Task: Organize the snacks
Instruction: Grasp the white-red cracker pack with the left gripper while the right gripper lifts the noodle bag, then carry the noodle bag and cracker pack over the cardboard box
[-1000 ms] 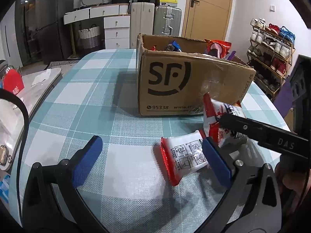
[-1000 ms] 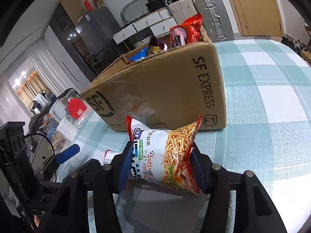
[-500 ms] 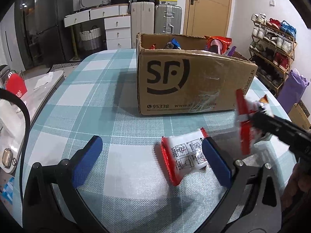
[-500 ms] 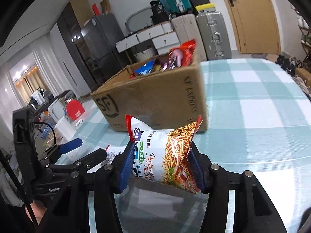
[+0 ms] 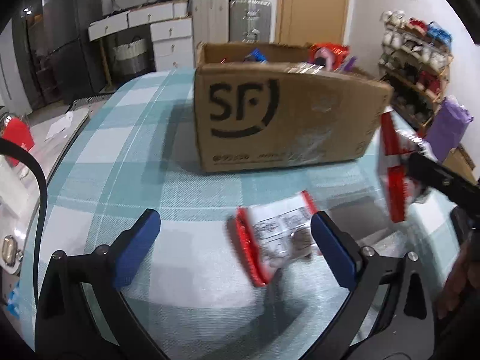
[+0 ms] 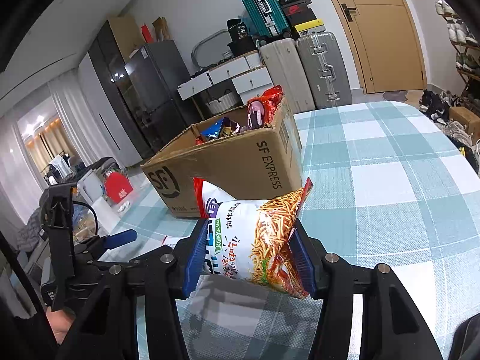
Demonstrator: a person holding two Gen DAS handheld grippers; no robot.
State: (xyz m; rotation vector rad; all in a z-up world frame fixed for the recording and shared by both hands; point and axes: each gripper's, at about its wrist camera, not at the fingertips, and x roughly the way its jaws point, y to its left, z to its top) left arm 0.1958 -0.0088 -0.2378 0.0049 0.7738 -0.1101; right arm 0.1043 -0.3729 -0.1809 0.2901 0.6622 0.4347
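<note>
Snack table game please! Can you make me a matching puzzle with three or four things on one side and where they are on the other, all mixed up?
Things:
1. noodle snack bag
2. small white and red packet
3. cardboard box
4. left gripper

Places or states:
A. lying flat on the checked tablecloth
B. open, holding nothing
C. squeezed in the right gripper
D. standing on the table, snacks inside

Pairs: 1-C, 2-A, 3-D, 4-B

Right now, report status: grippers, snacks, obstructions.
Right gripper shut on noodle snack bag, held above table. Left gripper open; red-edged packet on tablecloth by its right finger. Box open, part-filled; nothing blocking.
</note>
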